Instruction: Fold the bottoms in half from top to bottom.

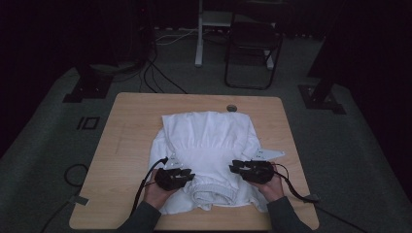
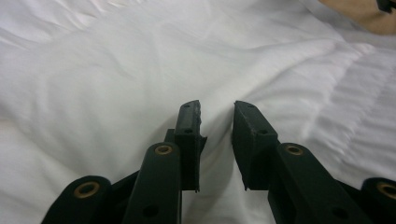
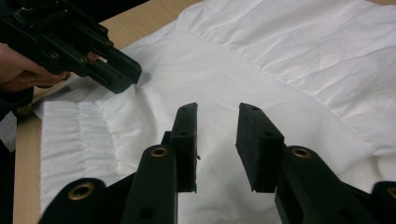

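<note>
Low in the frame, my left claw [image 1: 187, 174] and right claw [image 1: 237, 167] hover part-open, empty, over the white garment [image 1: 209, 136]; I should pinch its ribbed hem evenly.

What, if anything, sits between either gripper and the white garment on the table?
Nothing visible. The left gripper and right gripper hang right over the white garment, jaws parted with bare cloth showing in the gap.

text: none legible | labels: none | numbers: none
</note>
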Tool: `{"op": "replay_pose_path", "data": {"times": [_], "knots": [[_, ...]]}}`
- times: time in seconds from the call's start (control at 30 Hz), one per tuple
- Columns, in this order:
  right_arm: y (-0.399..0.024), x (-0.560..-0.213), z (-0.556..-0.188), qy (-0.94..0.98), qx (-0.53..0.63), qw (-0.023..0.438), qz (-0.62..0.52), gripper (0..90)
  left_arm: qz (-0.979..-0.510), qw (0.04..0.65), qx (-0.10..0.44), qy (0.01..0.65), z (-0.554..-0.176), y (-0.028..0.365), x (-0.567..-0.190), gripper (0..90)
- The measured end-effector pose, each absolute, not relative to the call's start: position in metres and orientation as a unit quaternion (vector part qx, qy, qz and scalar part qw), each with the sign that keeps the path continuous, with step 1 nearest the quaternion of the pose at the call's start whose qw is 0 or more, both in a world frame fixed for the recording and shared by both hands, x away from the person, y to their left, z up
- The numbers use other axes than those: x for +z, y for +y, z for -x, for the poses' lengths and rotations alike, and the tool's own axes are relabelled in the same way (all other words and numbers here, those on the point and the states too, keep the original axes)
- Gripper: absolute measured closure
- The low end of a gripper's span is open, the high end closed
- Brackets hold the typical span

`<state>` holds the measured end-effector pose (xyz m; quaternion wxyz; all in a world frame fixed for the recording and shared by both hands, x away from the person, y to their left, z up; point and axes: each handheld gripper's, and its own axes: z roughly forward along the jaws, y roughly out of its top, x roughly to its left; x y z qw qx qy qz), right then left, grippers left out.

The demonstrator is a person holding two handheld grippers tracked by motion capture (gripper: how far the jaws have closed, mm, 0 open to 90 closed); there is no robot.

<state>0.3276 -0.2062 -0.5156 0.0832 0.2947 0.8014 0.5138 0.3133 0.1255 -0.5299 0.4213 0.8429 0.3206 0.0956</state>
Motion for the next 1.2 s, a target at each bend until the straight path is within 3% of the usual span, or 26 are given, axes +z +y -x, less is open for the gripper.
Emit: {"op": "replay_pose_path", "data": {"times": [0.13, 0.23, 0.33, 0.43, 0.7, 0.9, 1.03, 1.2], "knots": [[-0.195, -0.524, -0.325, 0.809, 0.509, 0.059, -0.289, 65.4, -0.86, 0.403, 0.089, 0.3, -0.31, 0.112, -0.537, 69.2], [-0.184, -0.54, -0.323, 0.838, 0.465, 0.056, -0.281, 65.8, -0.883, 0.356, 0.092, 0.292, -0.306, 0.102, -0.55, 69.0], [-0.172, -0.561, -0.319, 0.876, 0.396, 0.061, -0.269, 67.1, -0.881, 0.361, 0.085, 0.293, -0.306, 0.105, -0.55, 68.3], [-0.173, -0.558, -0.32, 0.873, 0.4, 0.06, -0.274, 65.4, -0.873, 0.376, 0.099, 0.296, -0.311, 0.109, -0.54, 64.2], [-0.193, -0.528, -0.364, 0.823, 0.436, 0.139, -0.337, 56.8, -0.844, 0.387, 0.176, 0.327, -0.357, 0.109, -0.515, 60.6], [-0.188, -0.538, -0.412, 0.818, 0.403, 0.178, -0.371, 53.8, -0.841, 0.372, 0.172, 0.353, -0.392, 0.103, -0.534, 57.6], [-0.188, -0.555, -0.427, 0.822, 0.376, 0.173, -0.391, 50.9, -0.851, 0.362, 0.168, 0.341, -0.396, 0.102, -0.548, 55.8], [-0.193, -0.563, -0.416, 0.799, 0.399, 0.167, -0.418, 51.2, -0.839, 0.395, 0.151, 0.342, -0.395, 0.114, -0.558, 56.1]]}}
